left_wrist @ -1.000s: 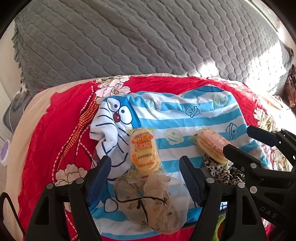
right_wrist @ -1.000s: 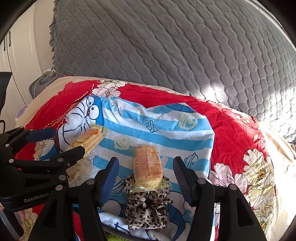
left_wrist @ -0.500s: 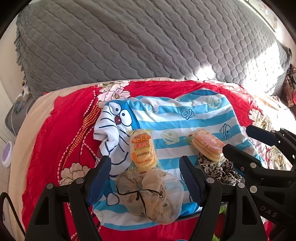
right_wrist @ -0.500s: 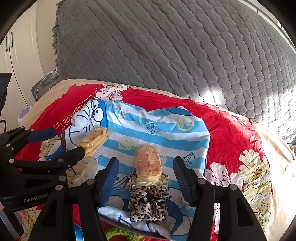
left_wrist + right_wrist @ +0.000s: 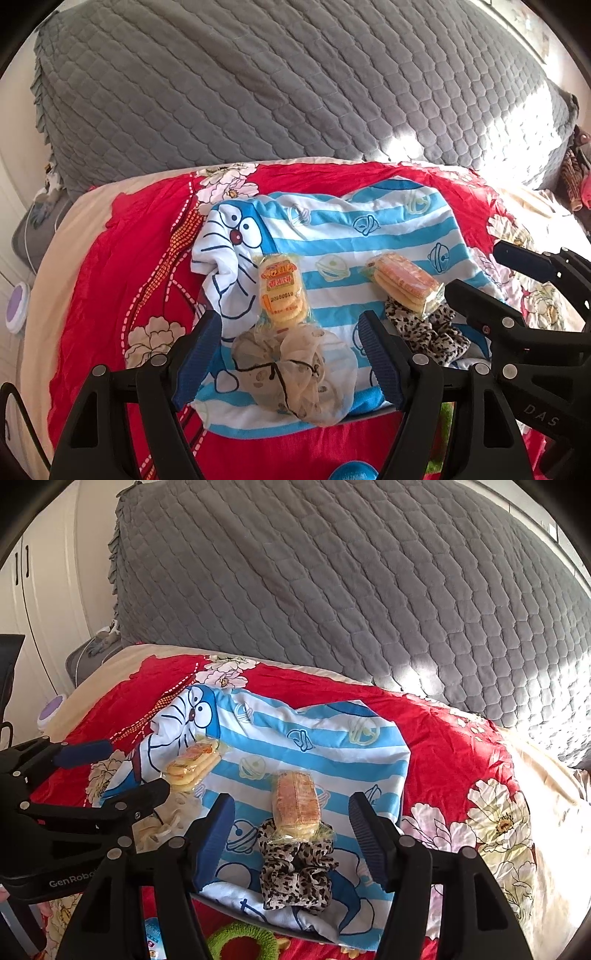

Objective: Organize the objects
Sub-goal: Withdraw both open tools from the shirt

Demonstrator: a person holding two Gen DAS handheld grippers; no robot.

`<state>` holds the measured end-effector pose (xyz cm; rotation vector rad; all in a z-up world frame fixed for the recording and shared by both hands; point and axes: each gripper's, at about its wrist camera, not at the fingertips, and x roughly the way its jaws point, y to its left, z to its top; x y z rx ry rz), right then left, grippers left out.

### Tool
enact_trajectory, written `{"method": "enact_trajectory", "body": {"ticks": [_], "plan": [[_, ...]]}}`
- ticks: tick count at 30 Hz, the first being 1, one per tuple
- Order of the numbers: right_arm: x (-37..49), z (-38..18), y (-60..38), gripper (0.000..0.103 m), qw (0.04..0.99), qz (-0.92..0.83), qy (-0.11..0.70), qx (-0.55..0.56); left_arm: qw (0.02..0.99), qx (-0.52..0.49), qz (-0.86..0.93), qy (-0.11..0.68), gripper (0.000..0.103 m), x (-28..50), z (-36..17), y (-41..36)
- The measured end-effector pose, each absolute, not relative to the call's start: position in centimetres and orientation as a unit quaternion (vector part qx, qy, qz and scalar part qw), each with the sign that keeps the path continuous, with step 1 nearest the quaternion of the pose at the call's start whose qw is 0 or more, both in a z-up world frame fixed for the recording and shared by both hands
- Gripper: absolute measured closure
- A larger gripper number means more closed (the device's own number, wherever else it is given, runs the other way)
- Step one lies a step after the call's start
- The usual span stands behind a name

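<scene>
cracker pack (image 5: 295, 803) lengthwise away from the spread, empty right hand-held gripper (image 5: 291, 834), near end on leopard scrunchie (image 5: 295, 875)

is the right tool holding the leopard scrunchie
No, the right tool stands open above the leopard scrunchie, its pads clear of it.

A green ring (image 5: 242, 941) is cut off by the bottom edge and partly covered by the right gripper's (image 5: 291, 834) frame. A blue object (image 5: 352, 474) is likewise cropped below. The print on the cracker packet (image 5: 282, 293) cannot be read.
</scene>
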<state>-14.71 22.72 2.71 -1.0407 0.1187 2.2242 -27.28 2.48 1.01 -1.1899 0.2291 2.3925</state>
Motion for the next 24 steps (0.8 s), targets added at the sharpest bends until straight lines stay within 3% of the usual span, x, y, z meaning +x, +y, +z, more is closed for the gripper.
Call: {"method": "enact_trajectory", "body": {"ticks": [24], "plan": [[-12.7, 4.8, 20.3, 0.033, 0.331, 0.86, 0.033, -0.388, 0.234, -0.427, 0.869, 0.09, 0.023, -24.4, 2.8, 1.2]]}}
